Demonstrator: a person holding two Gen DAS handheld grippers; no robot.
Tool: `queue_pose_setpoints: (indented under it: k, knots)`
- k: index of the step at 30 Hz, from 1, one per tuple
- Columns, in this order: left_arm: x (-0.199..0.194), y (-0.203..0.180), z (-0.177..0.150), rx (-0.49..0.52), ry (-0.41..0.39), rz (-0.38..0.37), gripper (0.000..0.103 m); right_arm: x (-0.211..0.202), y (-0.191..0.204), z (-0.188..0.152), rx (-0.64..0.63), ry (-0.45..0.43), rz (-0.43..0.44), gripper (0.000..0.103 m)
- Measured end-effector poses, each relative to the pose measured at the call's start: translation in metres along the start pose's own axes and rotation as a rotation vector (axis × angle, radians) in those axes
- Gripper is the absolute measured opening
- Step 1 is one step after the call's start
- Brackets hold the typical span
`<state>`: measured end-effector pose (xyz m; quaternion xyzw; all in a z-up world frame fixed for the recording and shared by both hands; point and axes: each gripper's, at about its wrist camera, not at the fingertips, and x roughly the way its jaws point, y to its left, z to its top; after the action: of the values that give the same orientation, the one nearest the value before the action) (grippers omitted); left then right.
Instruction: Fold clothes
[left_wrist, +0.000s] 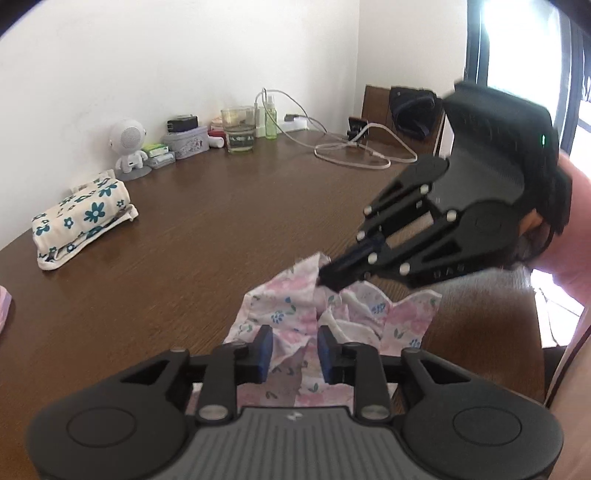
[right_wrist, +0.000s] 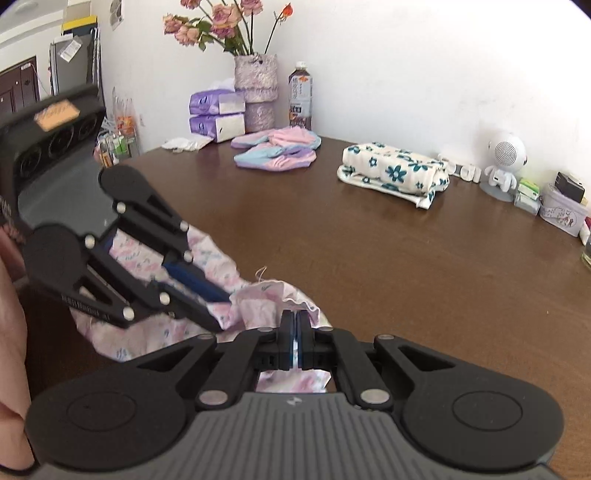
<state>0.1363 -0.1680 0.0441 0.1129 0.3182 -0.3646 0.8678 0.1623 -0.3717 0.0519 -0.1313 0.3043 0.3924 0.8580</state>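
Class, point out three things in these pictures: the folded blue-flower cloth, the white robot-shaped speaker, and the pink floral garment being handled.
Folded blue-flower cloth (right_wrist: 395, 171), right wrist view, top face.
White robot-shaped speaker (right_wrist: 506, 153), right wrist view, round grille.
Pink floral garment (left_wrist: 291, 306), left wrist view, bunched cloth between the open fingers.

The garment (left_wrist: 295, 314) at the near edge is white with pale pink blossoms and small blue flowers with green leaves. The folded cloth (right_wrist: 393, 171) is cream, printed with teal daisies — bold and widely spaced. The counter (right_wrist: 406, 266) is dark brown wood grain. The tongs are black with blue pads (left_wrist: 266, 350). The slippers (right_wrist: 275, 151) mix pink, light blue and lilac — the vase (right_wrist: 256, 92) is mottled lilac.
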Motion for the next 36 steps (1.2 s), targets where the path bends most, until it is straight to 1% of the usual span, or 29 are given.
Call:
queue_pose_setpoints:
  k: [3,4,5,6,7,8,9,12,14,18,21,25,26,28,30,32,36]
  knots:
    - [-0.017,0.014,0.010,-0.102,-0.083,-0.009,0.034,0.001,0.007,-0.008,-0.008,0.016,-0.016,0.001]
    - [-0.016,0.017,0.013,-0.129,-0.094,0.001,0.034,0.002,0.009,-0.009,-0.009,0.018,-0.020,0.001]
    - [-0.014,0.020,0.015,-0.152,-0.099,0.013,0.031,0.003,0.011,-0.010,-0.012,0.020,-0.026,0.001]
    - [-0.006,0.021,0.016,-0.151,-0.076,0.033,0.029,0.003,0.012,-0.011,-0.016,0.021,-0.032,0.001]
    - [0.003,0.021,0.017,-0.149,-0.051,0.050,0.025,0.004,0.013,-0.011,-0.020,0.023,-0.038,0.001]
    - [0.012,0.020,0.015,-0.141,-0.020,0.049,0.019,0.005,0.015,-0.012,-0.023,0.023,-0.045,0.001]
    - [0.022,0.019,0.013,-0.134,0.010,0.047,0.019,0.005,0.015,-0.012,-0.023,0.022,-0.054,0.001]
    - [0.041,0.010,0.004,-0.111,0.064,0.035,0.019,-0.002,0.013,-0.013,0.012,0.005,-0.076,0.003]
    - [0.044,0.007,0.001,-0.095,0.075,0.039,0.019,-0.013,0.007,-0.013,0.067,-0.032,-0.087,0.003]
    - [0.044,0.002,-0.003,-0.068,0.080,0.041,0.019,-0.037,-0.005,-0.013,0.179,-0.106,-0.108,0.014]
    - [0.043,-0.003,-0.004,-0.031,0.084,0.060,0.021,-0.048,-0.021,-0.010,0.304,-0.172,-0.117,0.014]
    - [0.045,-0.011,-0.004,0.017,0.086,0.089,0.022,-0.041,-0.028,0.002,0.384,-0.207,-0.061,0.015]
    - [0.045,-0.013,-0.004,0.027,0.085,0.095,0.023,-0.036,-0.025,0.006,0.380,-0.207,-0.049,0.015]
    - [0.044,-0.015,-0.005,0.036,0.084,0.106,0.025,-0.024,-0.014,0.016,0.337,-0.189,-0.032,0.015]
    - [0.039,-0.016,-0.006,0.045,0.077,0.118,0.030,-0.010,-0.002,0.022,0.289,-0.151,-0.029,0.015]
    - [0.027,-0.015,-0.008,0.044,0.058,0.126,0.033,0.003,0.008,0.022,0.244,-0.076,-0.051,0.015]
    - [0.001,-0.002,-0.009,-0.005,0.009,0.152,0.034,0.011,0.025,0.005,0.157,0.034,-0.129,0.014]
